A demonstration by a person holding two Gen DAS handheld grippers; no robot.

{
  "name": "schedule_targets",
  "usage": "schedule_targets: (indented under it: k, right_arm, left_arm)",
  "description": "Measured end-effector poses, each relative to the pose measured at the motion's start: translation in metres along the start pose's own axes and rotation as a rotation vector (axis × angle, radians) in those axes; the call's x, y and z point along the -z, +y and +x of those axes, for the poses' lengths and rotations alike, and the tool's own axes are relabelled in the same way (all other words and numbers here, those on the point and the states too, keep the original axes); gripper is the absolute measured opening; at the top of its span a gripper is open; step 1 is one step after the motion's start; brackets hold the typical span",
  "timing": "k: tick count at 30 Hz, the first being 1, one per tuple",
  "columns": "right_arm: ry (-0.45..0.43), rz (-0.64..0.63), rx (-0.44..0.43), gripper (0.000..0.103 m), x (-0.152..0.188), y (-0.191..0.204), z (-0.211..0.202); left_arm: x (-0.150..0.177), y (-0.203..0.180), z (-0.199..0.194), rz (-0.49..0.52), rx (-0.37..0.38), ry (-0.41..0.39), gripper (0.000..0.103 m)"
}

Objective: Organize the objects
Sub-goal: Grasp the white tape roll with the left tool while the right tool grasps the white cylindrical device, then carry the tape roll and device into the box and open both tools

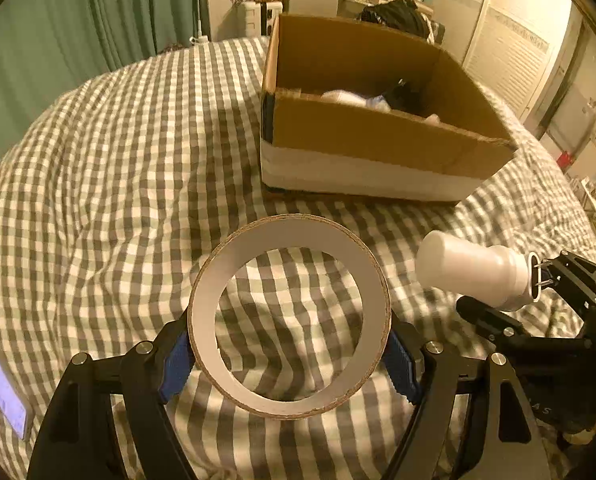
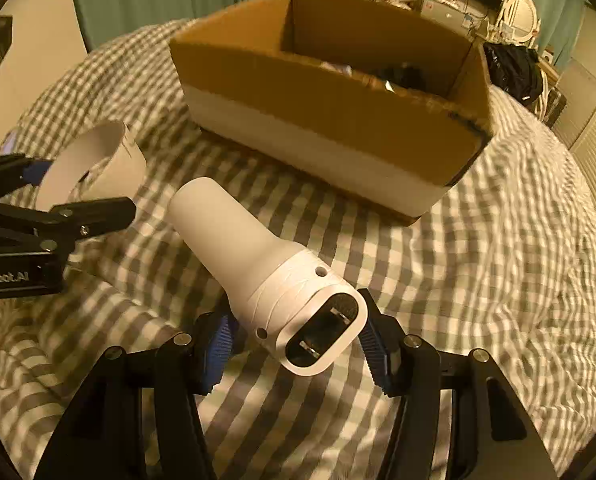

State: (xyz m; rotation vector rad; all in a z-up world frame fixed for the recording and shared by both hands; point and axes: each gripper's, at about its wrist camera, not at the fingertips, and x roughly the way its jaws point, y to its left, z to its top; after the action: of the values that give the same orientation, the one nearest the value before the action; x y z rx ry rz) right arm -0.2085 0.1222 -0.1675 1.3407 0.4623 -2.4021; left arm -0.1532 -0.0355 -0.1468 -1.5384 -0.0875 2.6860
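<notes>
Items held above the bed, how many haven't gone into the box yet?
2. The tape roll sits in the left gripper; the white plug-in device is in the right gripper. Both are short of the cardboard box, which already holds things.

One tape roll point(image 1: 289, 316), one white plug-in device point(image 2: 266, 276), one cardboard box point(image 1: 378, 148).

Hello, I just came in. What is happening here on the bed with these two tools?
A person is tidying things into a cardboard box that sits on the checked bedspread. The left hand-held gripper is shut on a roll of tape, held above the bedspread. The right hand-held gripper is shut on a white plug-in device with two metal prongs. Both are short of the box, which already holds some white and dark items.
</notes>
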Motion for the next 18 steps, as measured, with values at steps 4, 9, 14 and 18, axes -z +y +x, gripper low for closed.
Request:
schedule_targets:
  k: [4, 9, 14, 18]
  right_arm:
    - [-0.045, 0.032, 0.013, 0.057, 0.001, 0.001, -0.029]
    - [-0.098, 0.063, 0.032, 0.056, 0.002, 0.000, -0.068]
    - [-0.163, 0.085, 0.053, 0.056, 0.008, 0.000, -0.114]
    - [-0.209, 0.087, 0.081, 0.056, 0.010, 0.001, -0.145]
  left_arm:
    - [-0.010, 0.003, -0.018, 0.006, 0.008, -0.045, 0.081]
    - [-0.009, -0.009, -0.056, 0.028, 0.012, -0.103, 0.081]
    - [-0.007, -0.023, -0.089, 0.056, 0.016, -0.158, 0.081]
    - [-0.010, -0.035, -0.113, 0.081, 0.022, -0.201, 0.081]
